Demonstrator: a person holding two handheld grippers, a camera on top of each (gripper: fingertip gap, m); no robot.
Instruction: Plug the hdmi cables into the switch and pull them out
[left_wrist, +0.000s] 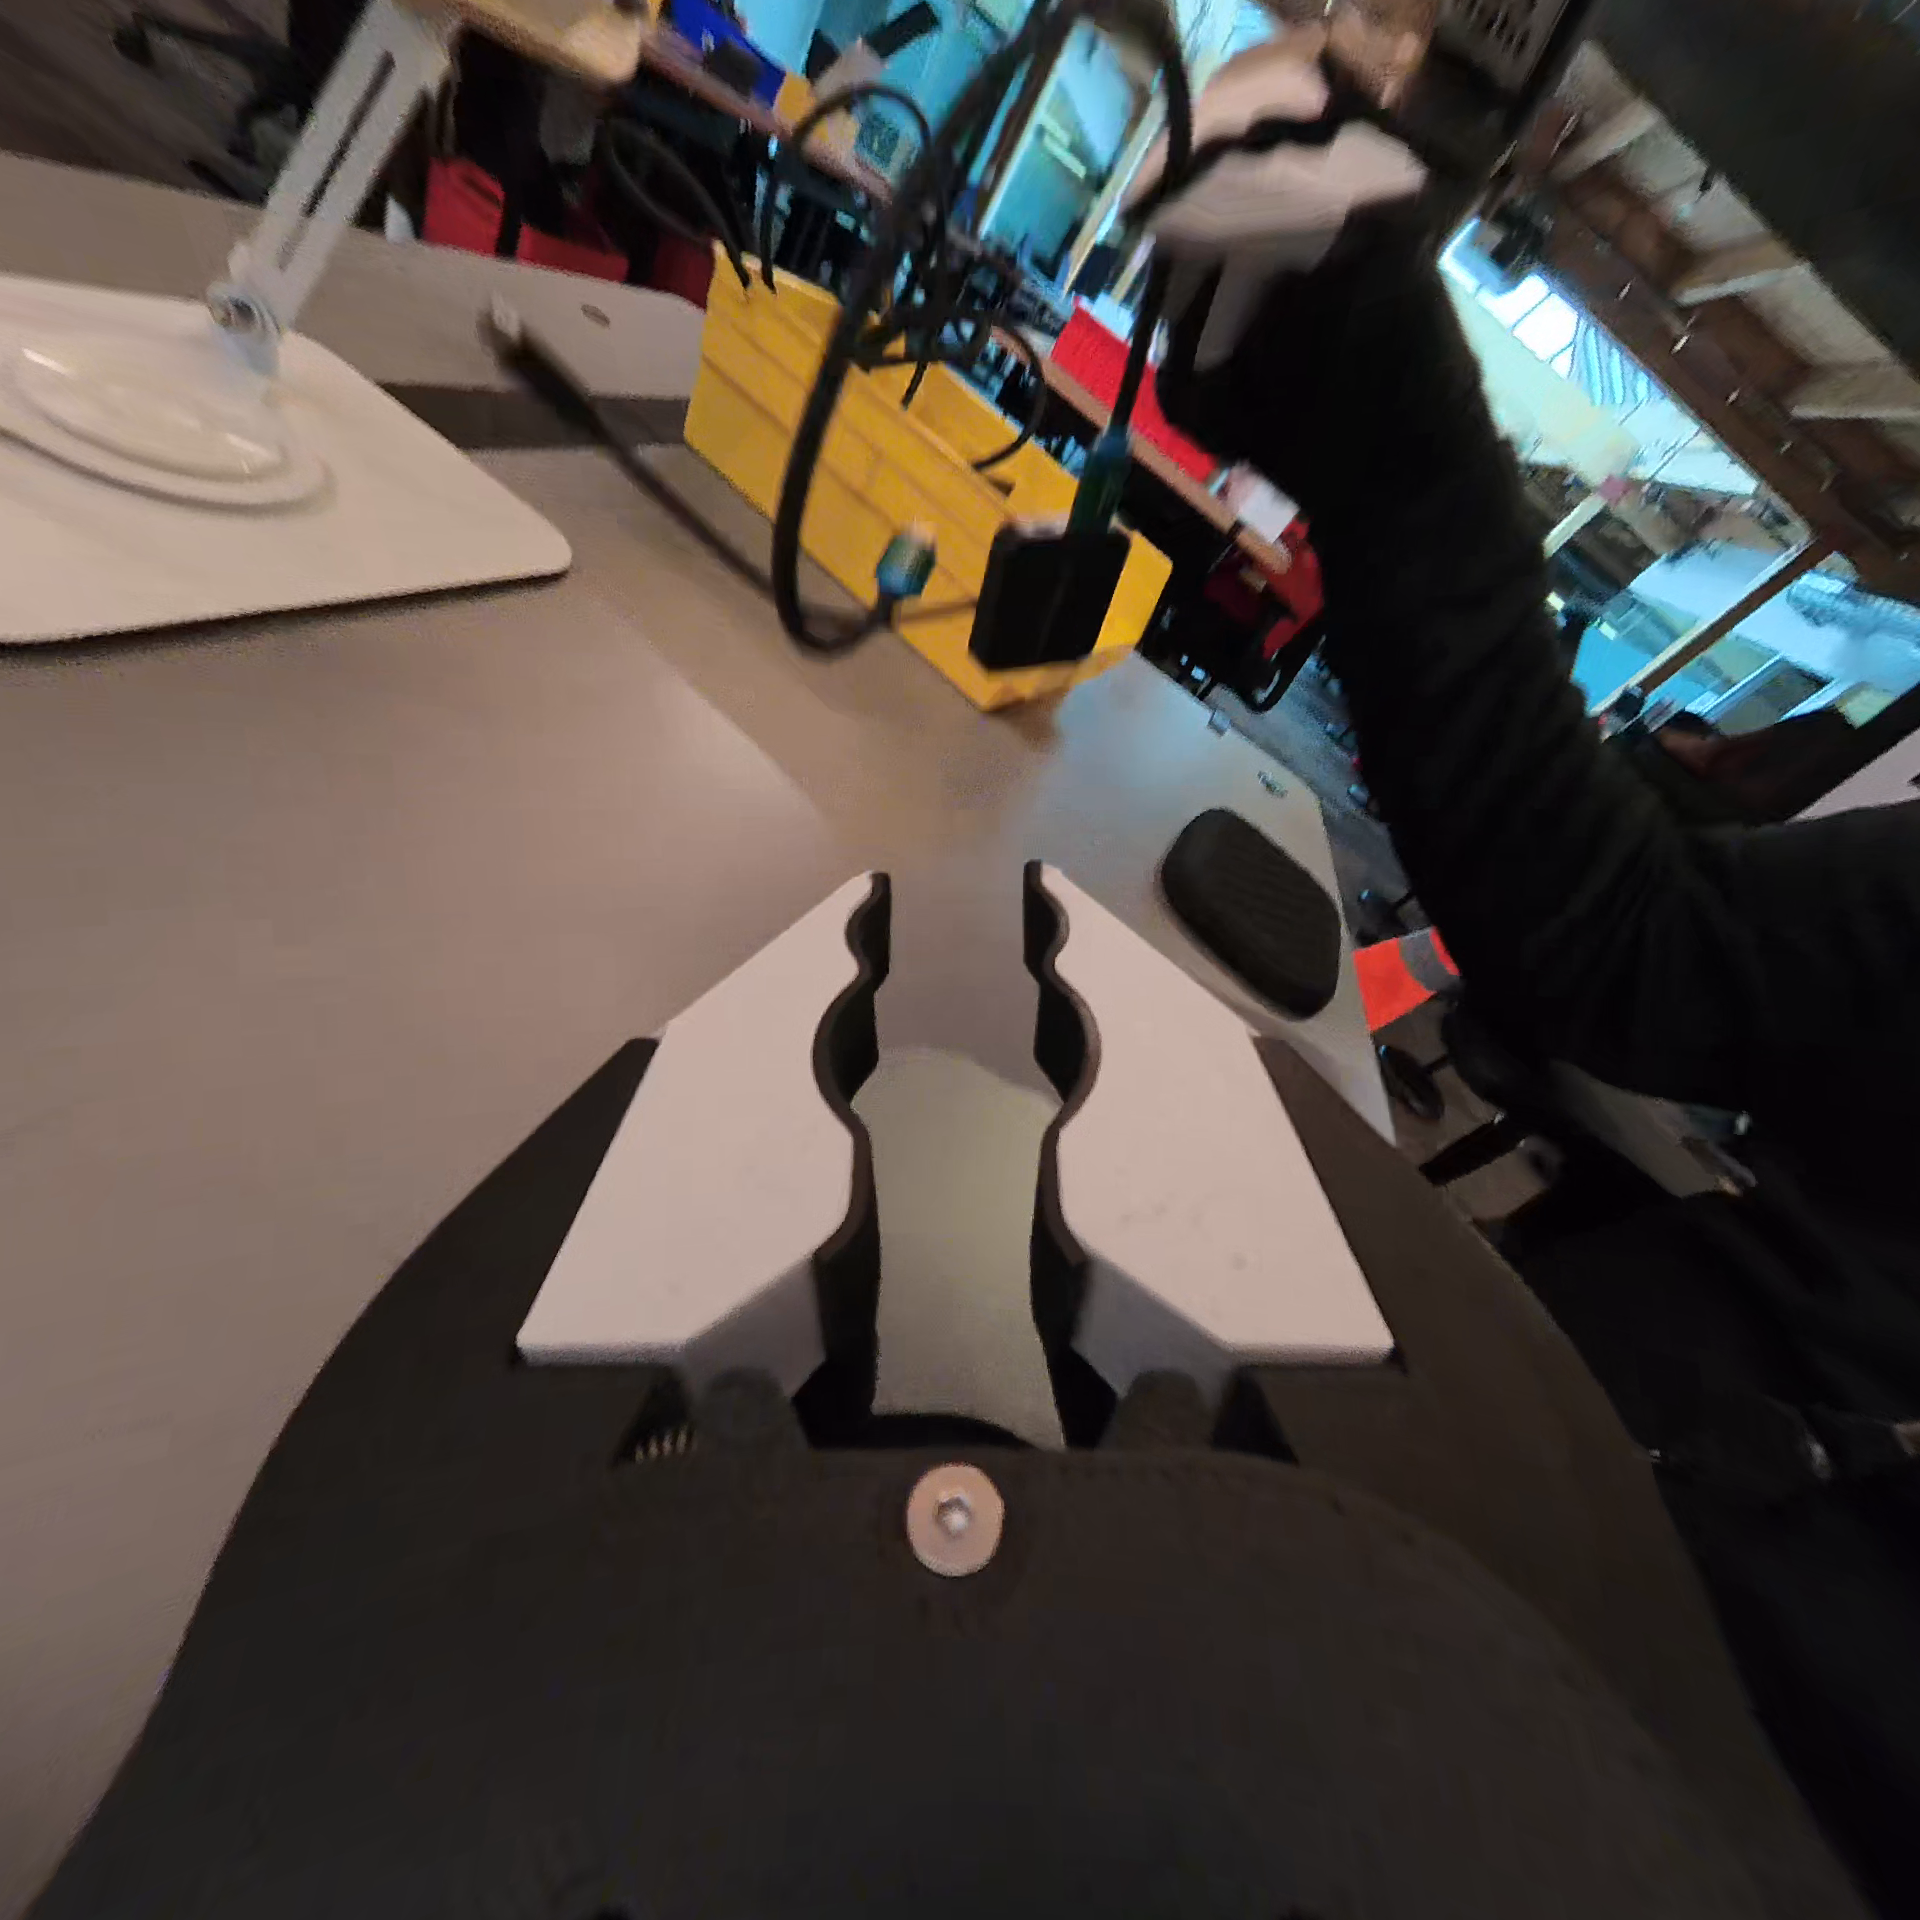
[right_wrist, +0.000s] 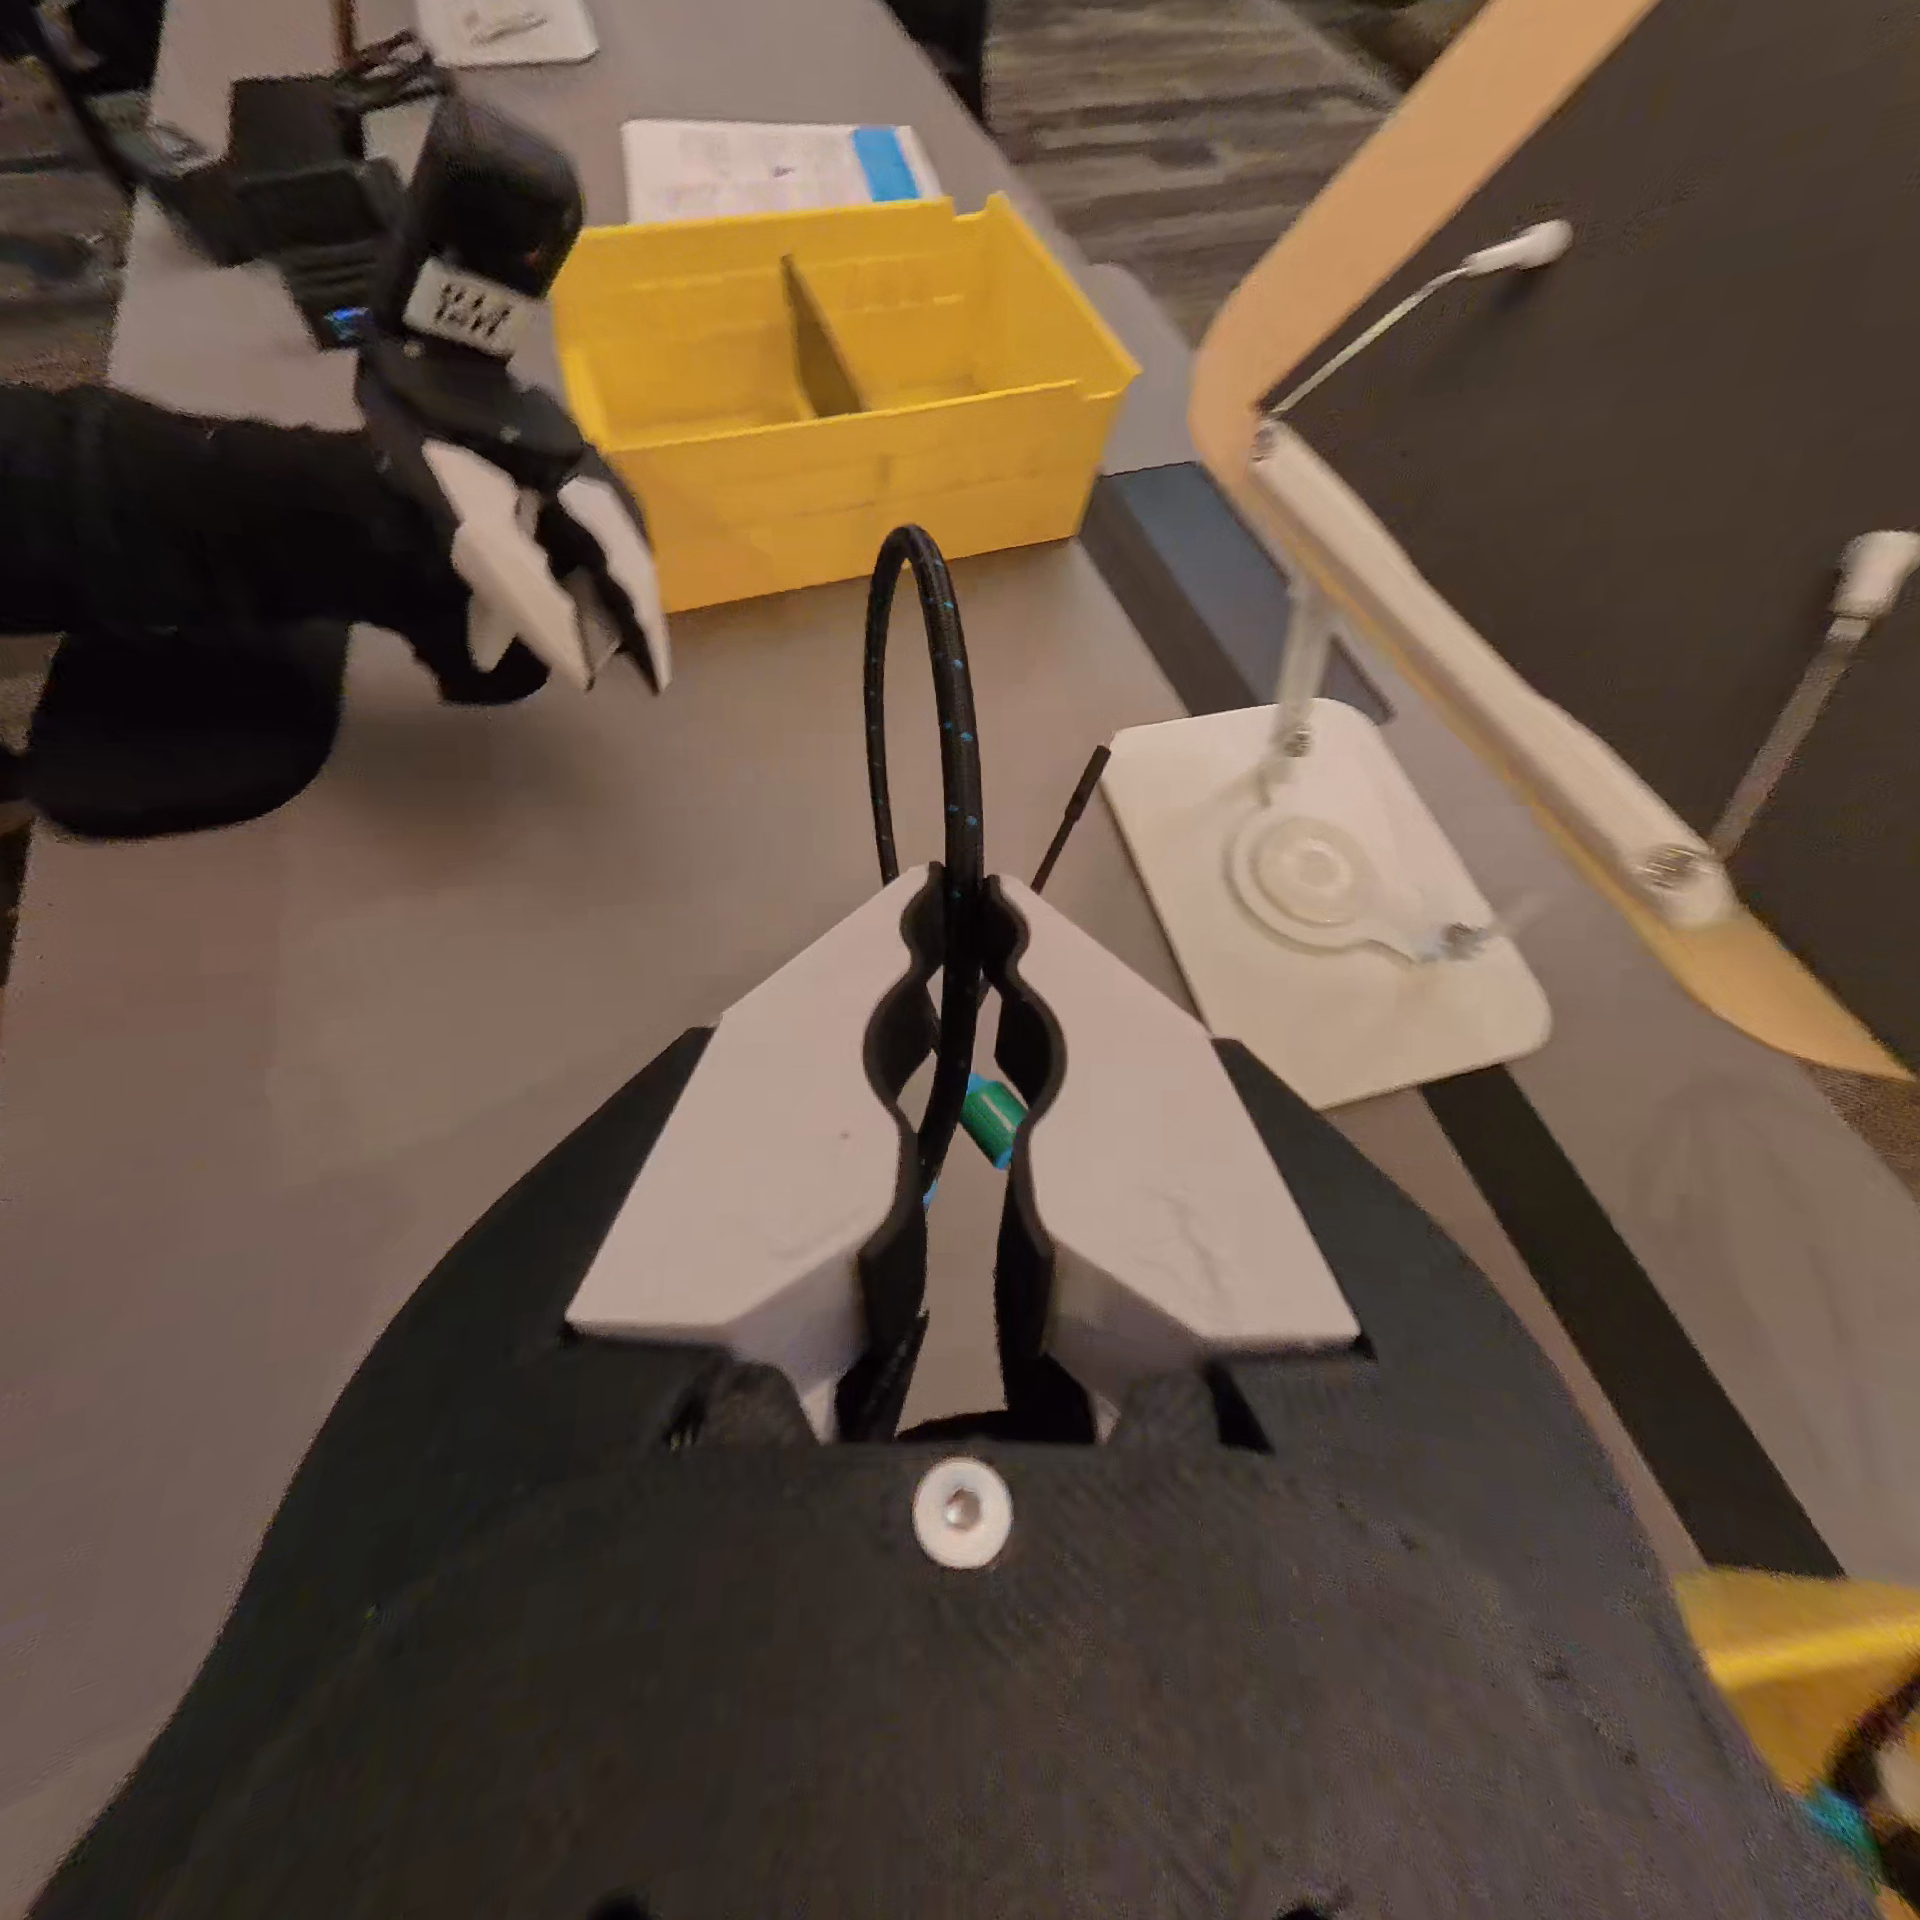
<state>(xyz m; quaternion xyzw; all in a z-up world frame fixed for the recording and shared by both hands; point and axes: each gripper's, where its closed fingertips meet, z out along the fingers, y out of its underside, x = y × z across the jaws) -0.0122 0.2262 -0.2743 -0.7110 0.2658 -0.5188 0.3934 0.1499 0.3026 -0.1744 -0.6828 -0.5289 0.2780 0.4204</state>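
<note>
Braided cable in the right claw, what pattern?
Black braid with blue flecks; the cable shows best in the right wrist view.

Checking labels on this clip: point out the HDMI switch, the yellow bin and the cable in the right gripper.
HDMI switch (left_wrist: 1044, 597), left wrist view, front face.
yellow bin (right_wrist: 831, 488), right wrist view, front wall.
HDMI cable (right_wrist: 958, 717), right wrist view, loop's right side.
</note>
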